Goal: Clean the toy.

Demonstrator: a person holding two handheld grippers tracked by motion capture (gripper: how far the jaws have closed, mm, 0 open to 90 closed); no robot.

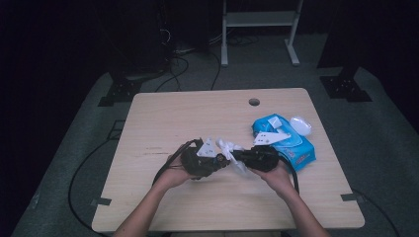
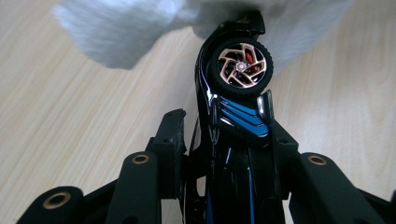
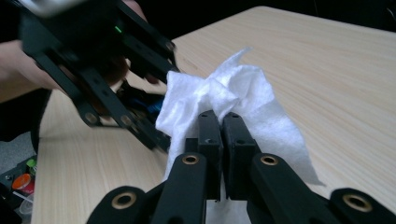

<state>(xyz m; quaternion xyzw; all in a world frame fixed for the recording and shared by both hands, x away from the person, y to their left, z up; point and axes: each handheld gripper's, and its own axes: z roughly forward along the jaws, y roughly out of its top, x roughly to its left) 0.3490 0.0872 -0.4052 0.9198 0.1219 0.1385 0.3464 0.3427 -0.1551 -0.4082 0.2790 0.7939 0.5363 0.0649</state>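
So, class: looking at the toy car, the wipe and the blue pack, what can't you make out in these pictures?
- Toy car: left gripper view, rear cut off by the bottom edge between the jaws.
- Wipe: left gripper view, blurred, cut by the top edge.
- Blue pack: high view, print too small; right gripper covers part.

No legible text anywhere; print on the blue wipes pack (image 1: 286, 143) too small to read.

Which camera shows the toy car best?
The left gripper view: the car sits between its jaws, wheel sharp. The right gripper view shows a dark sliver behind the wipe; the high view hides it.
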